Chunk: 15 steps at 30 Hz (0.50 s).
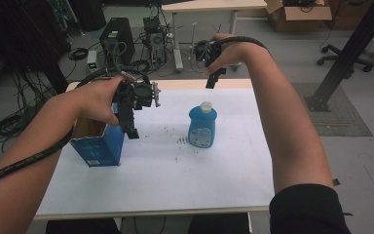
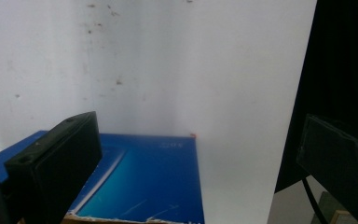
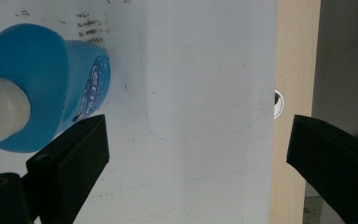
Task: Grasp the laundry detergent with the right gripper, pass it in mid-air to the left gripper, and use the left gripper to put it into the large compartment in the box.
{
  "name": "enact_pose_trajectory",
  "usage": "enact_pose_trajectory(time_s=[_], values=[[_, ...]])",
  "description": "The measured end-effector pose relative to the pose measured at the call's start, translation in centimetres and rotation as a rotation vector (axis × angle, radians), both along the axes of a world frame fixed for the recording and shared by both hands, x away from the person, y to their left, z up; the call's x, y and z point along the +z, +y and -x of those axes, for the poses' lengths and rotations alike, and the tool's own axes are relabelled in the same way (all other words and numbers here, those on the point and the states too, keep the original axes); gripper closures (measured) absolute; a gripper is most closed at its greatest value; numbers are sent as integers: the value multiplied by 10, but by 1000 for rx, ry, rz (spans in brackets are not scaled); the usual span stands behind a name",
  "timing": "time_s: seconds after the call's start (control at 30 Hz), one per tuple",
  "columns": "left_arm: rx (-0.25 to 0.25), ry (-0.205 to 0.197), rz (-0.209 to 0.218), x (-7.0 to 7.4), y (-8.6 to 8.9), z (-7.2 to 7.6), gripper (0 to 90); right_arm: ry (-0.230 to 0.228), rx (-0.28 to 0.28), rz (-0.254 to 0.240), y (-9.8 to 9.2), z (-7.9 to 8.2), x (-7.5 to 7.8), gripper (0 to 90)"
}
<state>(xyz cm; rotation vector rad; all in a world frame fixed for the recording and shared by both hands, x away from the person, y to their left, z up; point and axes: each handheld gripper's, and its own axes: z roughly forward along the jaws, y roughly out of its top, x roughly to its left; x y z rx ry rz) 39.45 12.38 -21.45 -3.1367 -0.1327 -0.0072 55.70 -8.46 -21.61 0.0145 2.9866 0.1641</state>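
1. Both tongs stand wide open with nothing between their jaws: my left tongs (image 1: 132, 127) hang over the near left part of the table (image 1: 224, 175), and my right tongs (image 1: 213, 78) are raised above its far edge.
2. Between them, the blue bottle (image 1: 202, 126) stands upright with its white cap on top, about midway across the table and a little toward the far edge, so its long axis runs straight up.
3. From the right tongs (image 3: 186, 154) the bottle (image 3: 51, 84) lies below and toward me, off to one side of the jaws rather than between them.
4. Just beside the left tongs (image 2: 186, 163) sits the blue box (image 2: 158, 182), open at the top, near the left edge.
5. I judge the right hand (image 1: 231, 53) better placed to come down on the bottle; the left is nearer the box (image 1: 100, 144).
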Motion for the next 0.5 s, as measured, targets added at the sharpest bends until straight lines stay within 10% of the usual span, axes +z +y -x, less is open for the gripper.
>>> enact_pose_trajectory(time_s=[0.5], values=[[12,-7,26,-1,2,2,2,-1,3,15,1,-2,0,67]])
